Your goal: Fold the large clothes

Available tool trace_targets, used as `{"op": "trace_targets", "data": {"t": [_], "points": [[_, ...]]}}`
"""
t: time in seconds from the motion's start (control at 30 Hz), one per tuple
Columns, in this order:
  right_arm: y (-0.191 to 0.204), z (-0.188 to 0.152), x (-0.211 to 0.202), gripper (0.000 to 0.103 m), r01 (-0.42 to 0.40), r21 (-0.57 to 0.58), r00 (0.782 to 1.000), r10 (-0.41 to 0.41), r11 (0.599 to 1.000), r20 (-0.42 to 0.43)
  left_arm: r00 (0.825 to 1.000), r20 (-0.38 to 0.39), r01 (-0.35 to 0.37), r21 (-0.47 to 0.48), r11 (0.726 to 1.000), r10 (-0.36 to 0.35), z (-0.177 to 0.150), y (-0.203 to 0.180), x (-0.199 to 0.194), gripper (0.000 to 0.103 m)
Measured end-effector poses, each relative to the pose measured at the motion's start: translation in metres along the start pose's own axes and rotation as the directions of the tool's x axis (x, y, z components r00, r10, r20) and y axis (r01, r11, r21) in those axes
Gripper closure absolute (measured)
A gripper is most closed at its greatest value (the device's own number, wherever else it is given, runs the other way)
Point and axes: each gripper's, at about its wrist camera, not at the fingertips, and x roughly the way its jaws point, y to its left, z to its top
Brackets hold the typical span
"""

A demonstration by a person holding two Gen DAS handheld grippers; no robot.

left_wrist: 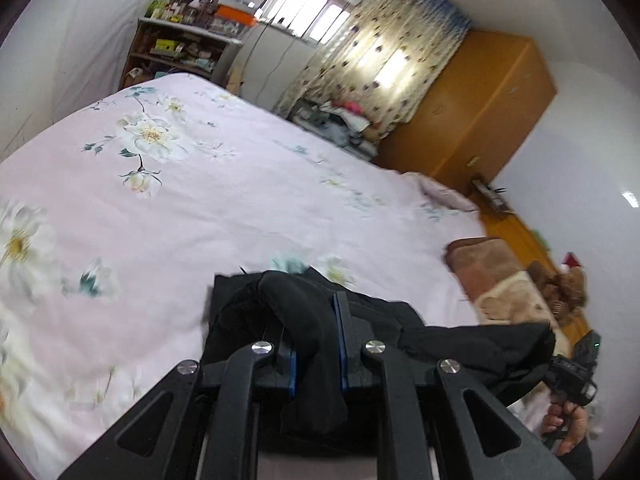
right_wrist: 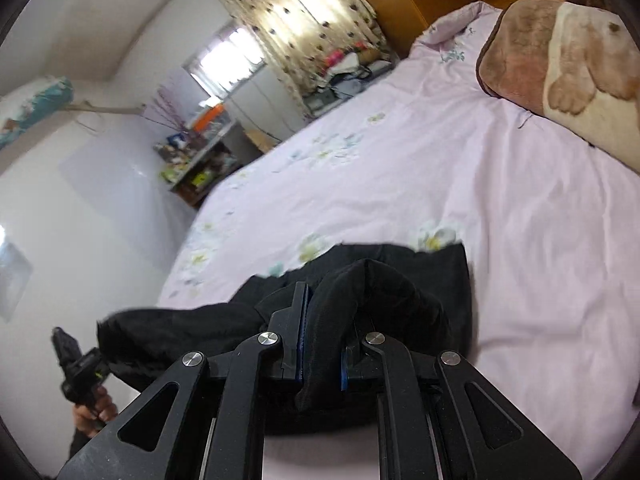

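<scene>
A large black garment hangs stretched between my two grippers above the pink floral bed. My left gripper is shut on a bunched fold of it. In the right wrist view my right gripper is shut on another bunched fold of the same black garment, which sags toward the left. The right gripper and the hand that holds it show at the lower right of the left wrist view. The left gripper shows at the lower left of the right wrist view.
A brown and cream plush pillow lies at the head of the bed. An orange wooden wardrobe stands beyond it. A cluttered shelf and a curtained window are at the far side.
</scene>
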Motion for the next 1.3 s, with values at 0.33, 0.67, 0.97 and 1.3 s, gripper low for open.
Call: {"op": "trace_targets", "data": {"t": [0.33,0.67,0.97,1.3], "points": [[-0.045,0.030,0.129,0.088,0.150,0.050,0.976,-0.140,0.987,-0.166,0.982,-0.144,-0.125,-0.035,0.992,0.118,0.011,0.031,0.136,0.087],[-0.074,0.041,0.152,0.078,0.088,0.187,0.983,-0.055,0.978,-0.175,0.979,-0.197,-0.067,-0.121,0.990,0.042,0.020,0.043,0.162,0.065],[-0.032,0.051,0.091,0.037,0.109,0.068,0.992,-0.113,0.992,0.050,0.998,0.034,-0.040,-0.136,0.990,0.045,0.049,0.023,0.097,0.019],[-0.003,-0.029,0.164,0.037,0.298,-0.297,0.949,-0.315,0.907,-0.008,0.969,-0.076,-0.206,0.276,0.939,0.235,-0.038,-0.013,0.179,0.018]]}}
